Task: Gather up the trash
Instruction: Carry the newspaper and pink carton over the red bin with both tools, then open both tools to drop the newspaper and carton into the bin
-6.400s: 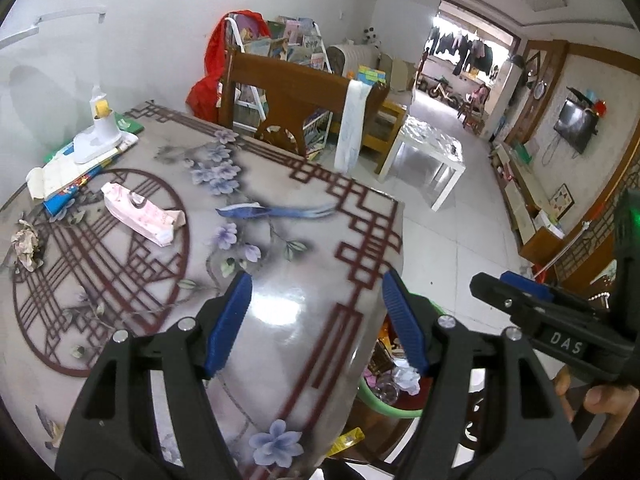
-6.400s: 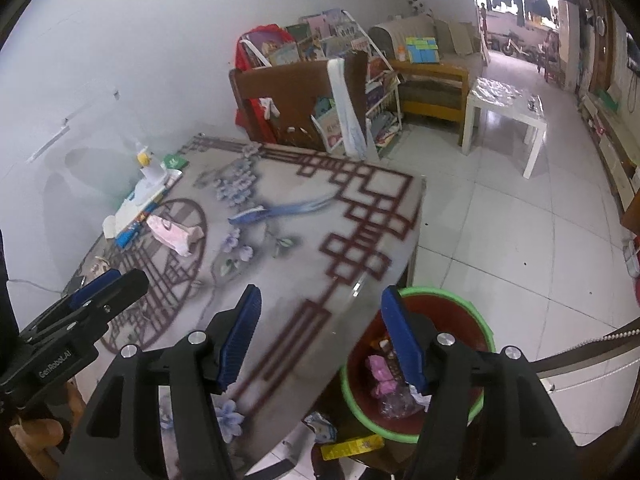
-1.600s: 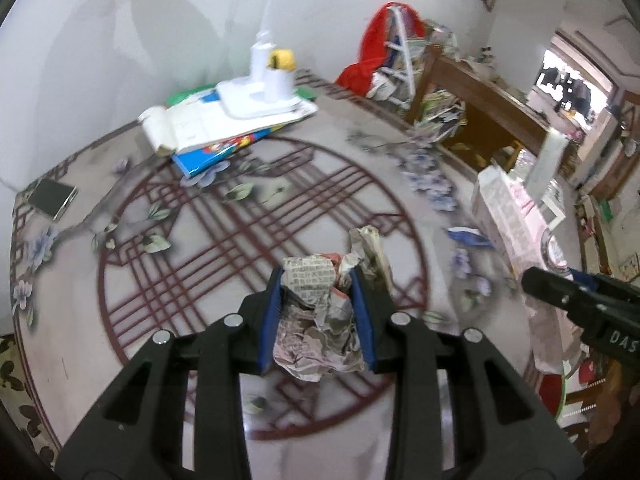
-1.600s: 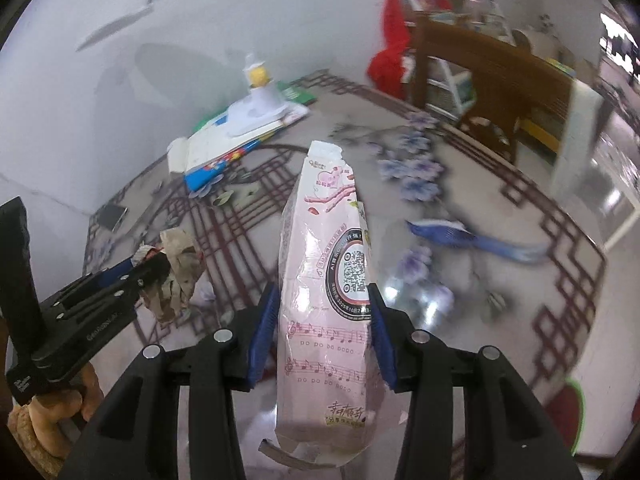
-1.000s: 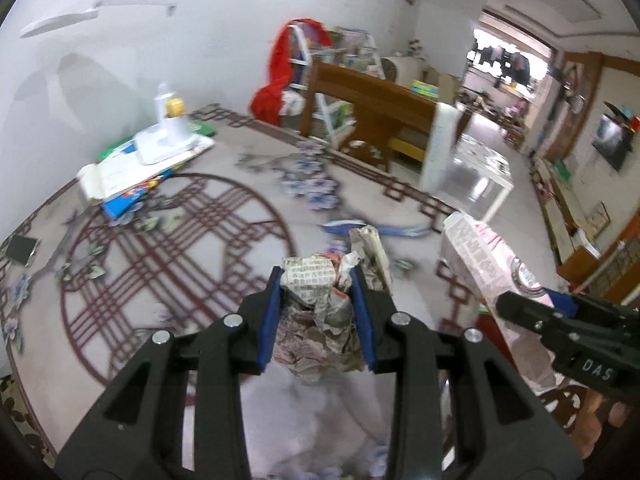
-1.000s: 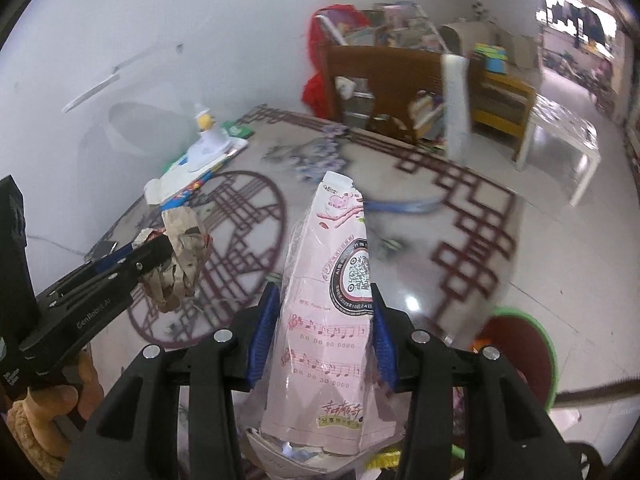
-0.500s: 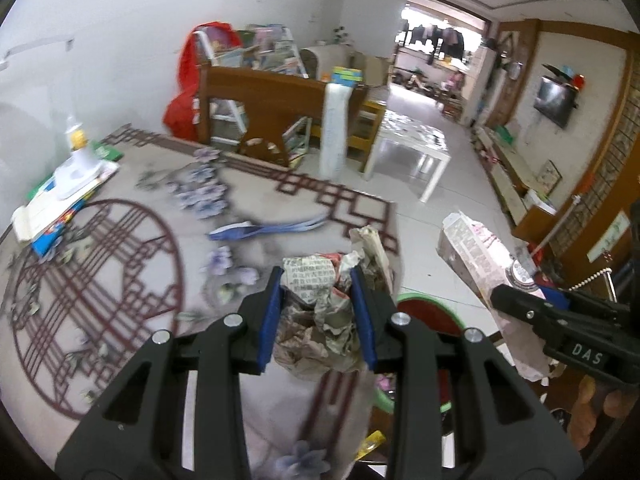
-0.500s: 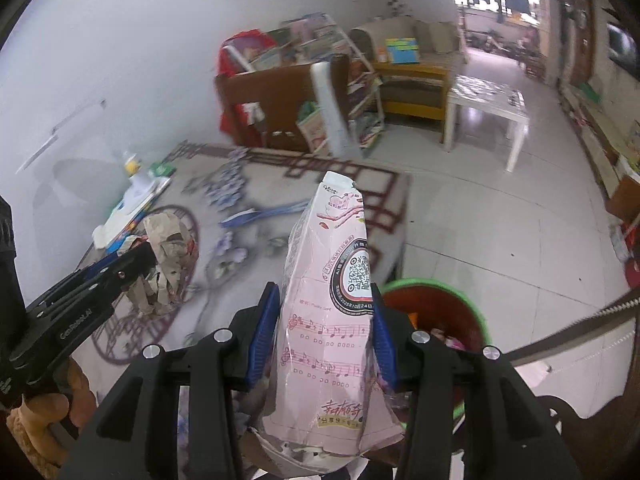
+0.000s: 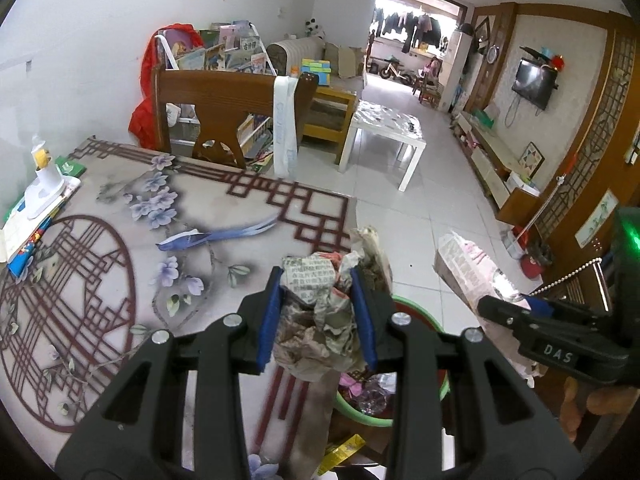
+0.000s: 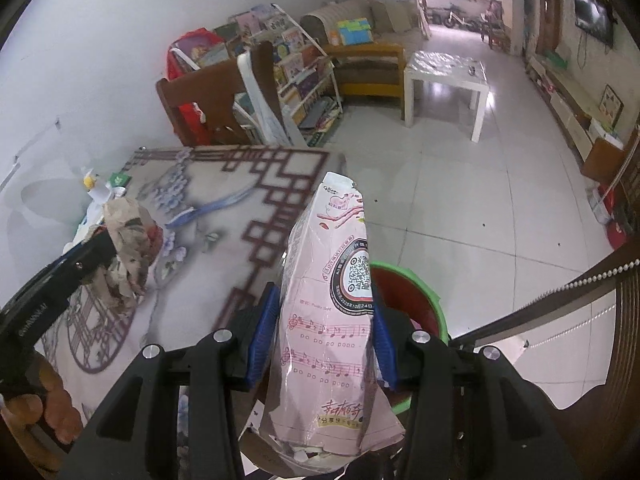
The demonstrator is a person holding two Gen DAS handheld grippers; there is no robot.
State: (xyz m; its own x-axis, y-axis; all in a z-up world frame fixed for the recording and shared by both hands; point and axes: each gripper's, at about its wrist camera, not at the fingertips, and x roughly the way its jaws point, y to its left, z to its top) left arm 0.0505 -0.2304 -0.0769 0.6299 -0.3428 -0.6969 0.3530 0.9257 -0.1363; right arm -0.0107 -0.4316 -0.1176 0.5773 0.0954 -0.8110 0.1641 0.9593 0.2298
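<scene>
My left gripper is shut on a crumpled wad of newspaper, held over the table's near corner. Just beyond it on the floor stands a green-rimmed red trash basin with wrappers inside. My right gripper is shut on a pink snack bag, which stands upright between the blue pads and hides part of the trash basin below. The pink snack bag shows at the right of the left wrist view. In the right wrist view the newspaper wad sits at the left.
The patterned table carries books and a white holder at its far left. A wooden chair and a bookshelf stand behind it. A white side table stands on the tiled floor. Yellow packaging lies beside the basin.
Both grippers have swung from over the table's middle toward its corner, each still holding its item. The trash basin has come into view under them.
</scene>
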